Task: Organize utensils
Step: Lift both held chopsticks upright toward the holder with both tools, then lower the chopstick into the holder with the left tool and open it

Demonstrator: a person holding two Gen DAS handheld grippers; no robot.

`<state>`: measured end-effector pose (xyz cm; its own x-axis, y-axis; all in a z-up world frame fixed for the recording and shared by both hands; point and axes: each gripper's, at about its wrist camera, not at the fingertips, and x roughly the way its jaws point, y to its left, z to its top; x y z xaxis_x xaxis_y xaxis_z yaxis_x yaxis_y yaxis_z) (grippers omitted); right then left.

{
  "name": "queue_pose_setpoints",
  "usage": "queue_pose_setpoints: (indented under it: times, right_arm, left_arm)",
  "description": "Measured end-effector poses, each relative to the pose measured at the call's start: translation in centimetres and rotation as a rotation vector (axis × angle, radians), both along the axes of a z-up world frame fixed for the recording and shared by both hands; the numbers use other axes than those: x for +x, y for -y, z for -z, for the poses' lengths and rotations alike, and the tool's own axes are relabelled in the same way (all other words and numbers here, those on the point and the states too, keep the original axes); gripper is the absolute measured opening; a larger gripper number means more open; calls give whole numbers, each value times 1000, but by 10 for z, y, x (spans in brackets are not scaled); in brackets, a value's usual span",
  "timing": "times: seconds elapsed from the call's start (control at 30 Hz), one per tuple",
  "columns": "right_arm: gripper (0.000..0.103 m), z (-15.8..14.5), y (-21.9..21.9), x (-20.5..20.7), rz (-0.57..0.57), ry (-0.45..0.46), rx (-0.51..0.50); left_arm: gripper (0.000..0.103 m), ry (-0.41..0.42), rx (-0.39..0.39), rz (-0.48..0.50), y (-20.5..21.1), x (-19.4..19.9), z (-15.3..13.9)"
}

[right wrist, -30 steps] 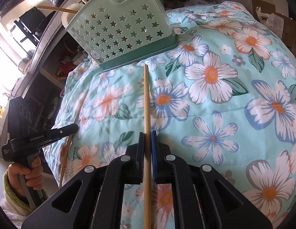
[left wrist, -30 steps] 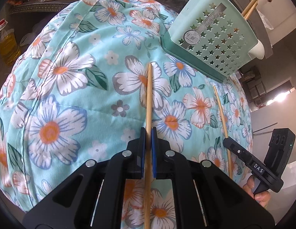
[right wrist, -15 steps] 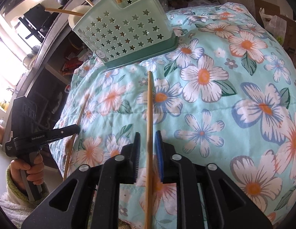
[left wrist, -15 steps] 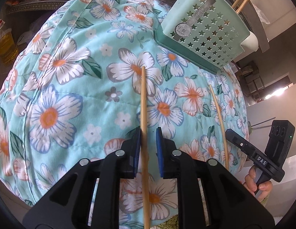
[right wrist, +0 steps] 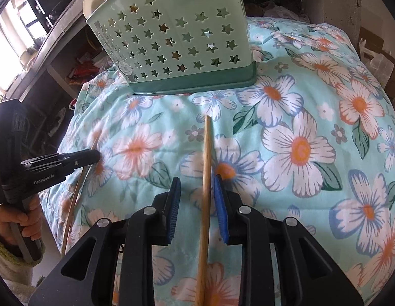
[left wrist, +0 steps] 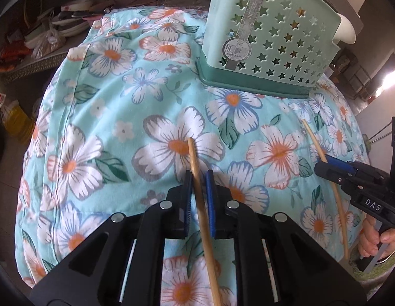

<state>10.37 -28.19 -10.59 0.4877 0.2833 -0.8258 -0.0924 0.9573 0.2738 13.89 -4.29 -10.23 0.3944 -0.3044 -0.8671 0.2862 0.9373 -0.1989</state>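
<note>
Two wooden chopsticks lie on a floral cloth. One chopstick [left wrist: 197,178] lies between the fingers of my left gripper [left wrist: 197,176], which is open around it. The other chopstick [right wrist: 207,165] lies between the fingers of my right gripper [right wrist: 196,182], which is open wider, its right pad close to the stick. A mint-green utensil holder [left wrist: 271,38] with star holes stands ahead on the cloth, also in the right wrist view [right wrist: 179,43], with chopsticks and a spoon in it. Each view shows the other gripper beside the other chopstick [left wrist: 325,178] [right wrist: 77,186].
The floral cloth [left wrist: 108,117] covers a rounded surface that drops off at the sides. Shelves with clutter [left wrist: 57,25] and a yellow oil bottle [left wrist: 14,122] stand beyond the left edge. A dark shelf unit [right wrist: 44,58] stands behind the holder.
Both grippers have gone from shut on their chopsticks to open. Both have moved forward along the sticks toward the holder, which now looks closer.
</note>
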Motion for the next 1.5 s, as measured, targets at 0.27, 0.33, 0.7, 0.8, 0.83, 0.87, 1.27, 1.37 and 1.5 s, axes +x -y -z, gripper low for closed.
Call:
queue_pose_setpoints:
  times: [0.27,0.33,0.7,0.8,0.83,0.87,1.27,1.37,1.5]
  right_arm:
    - [6,-18,0,5,24,58,-16]
    - [6,-28,3,1,30,88,-16]
    - [6,-60,11,-14,58,157,52]
    - [6,-64,12,-18,58,171,57]
    - [6,-65,12,-19,58,175,59]
    - [6,-67,12,-20,57,179,60]
    - [6,-77,13,-27,54,212,74]
    - [6,-79,15,-30,61,219,75]
    - [6,-82,21,-35,79,232,82]
  left_arm:
    - [5,98,89,-18,14,-5,-13]
    - [5,117,97,-19,16,-6,-17]
    - [5,214,124,-11,25,-27,-49]
    - [5,229,129,-10,24,-27,-53]
    - [5,236,133,-9,24,-28,-55]
    - [5,242,135,-9,25,-28,-57]
    - [5,281,117,-1,27,-39,-81]
    - [5,300,39,2,20,-43,-98]
    - [5,332,-114,1,5,-49,-128]
